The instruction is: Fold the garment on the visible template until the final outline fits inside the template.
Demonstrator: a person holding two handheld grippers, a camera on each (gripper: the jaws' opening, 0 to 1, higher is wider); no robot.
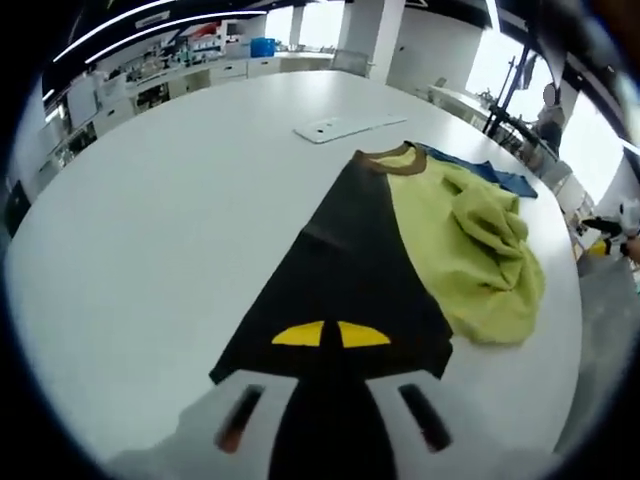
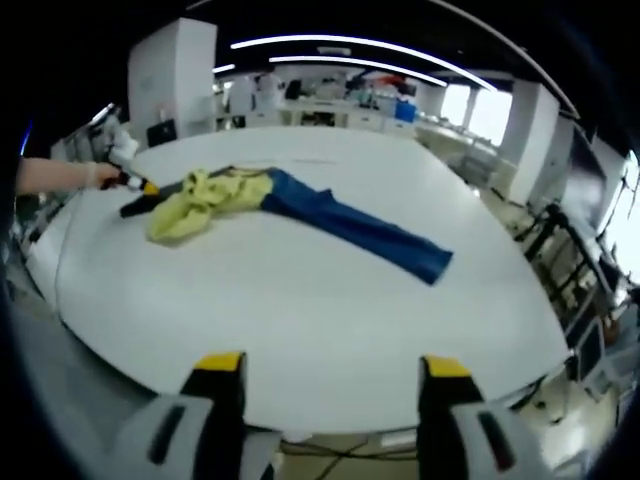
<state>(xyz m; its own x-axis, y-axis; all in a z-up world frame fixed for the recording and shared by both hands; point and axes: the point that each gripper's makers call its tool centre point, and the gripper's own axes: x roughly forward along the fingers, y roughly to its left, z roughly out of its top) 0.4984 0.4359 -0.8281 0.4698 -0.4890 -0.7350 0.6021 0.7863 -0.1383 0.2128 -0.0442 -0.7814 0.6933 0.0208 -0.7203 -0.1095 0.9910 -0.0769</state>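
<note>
Pinched between my left claw's yellow-tipped jaws, the soft, light black-and-olive shirt with brown collar is lying limp on the white round table beside blue jeans, while my right claw is hovering agape; I'd grip its bunched green edge.

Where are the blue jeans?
The jeans lie stretched across the middle of the white table in the right gripper view, their top end against the crumpled yellow-green shirt. The left gripper view shows them peeking out behind that shirt.
</note>
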